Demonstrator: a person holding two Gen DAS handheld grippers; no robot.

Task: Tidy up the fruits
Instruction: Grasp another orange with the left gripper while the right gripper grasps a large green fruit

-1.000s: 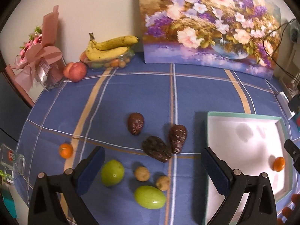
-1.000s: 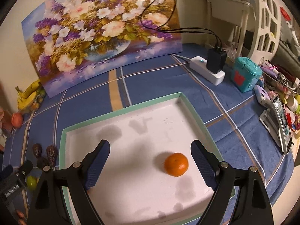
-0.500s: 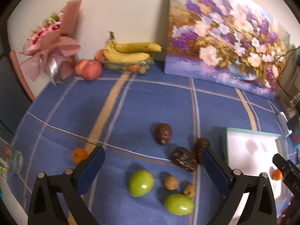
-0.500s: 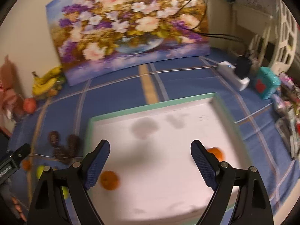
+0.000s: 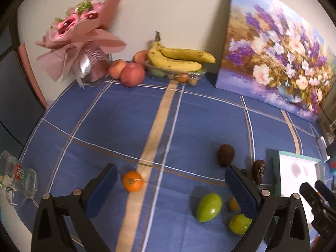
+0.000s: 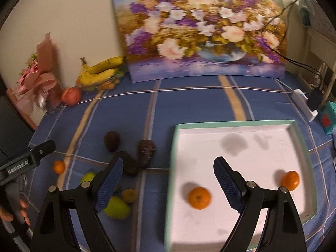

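My left gripper [image 5: 170,187] is open and empty above the blue checked cloth. A small orange [image 5: 132,181] lies on the cloth just right of its left finger. Two green fruits [image 5: 209,207], a small yellow-brown fruit [image 5: 233,204] and dark avocados [image 5: 225,155] lie between the fingers and to the right. My right gripper [image 6: 167,183] is open and empty over the left edge of the white tray [image 6: 237,124]. Two oranges [image 6: 199,197] [image 6: 290,181] lie in the tray. The avocados [image 6: 145,152] and green fruits [image 6: 116,208] sit left of the tray.
Bananas on a clear box [image 5: 178,59], apples [image 5: 132,74] and a pink bouquet [image 5: 84,40] stand along the back wall by a flower painting [image 5: 277,63]. A glass mug [image 5: 19,180] lies at the table's left edge. A power strip [image 6: 304,105] and teal box [image 6: 328,119] sit right of the tray.
Both grippers have swung left. The loose orange now sits between my left fingers. My right gripper has left the tray's middle for its left edge, and a second orange now lies in the tray.
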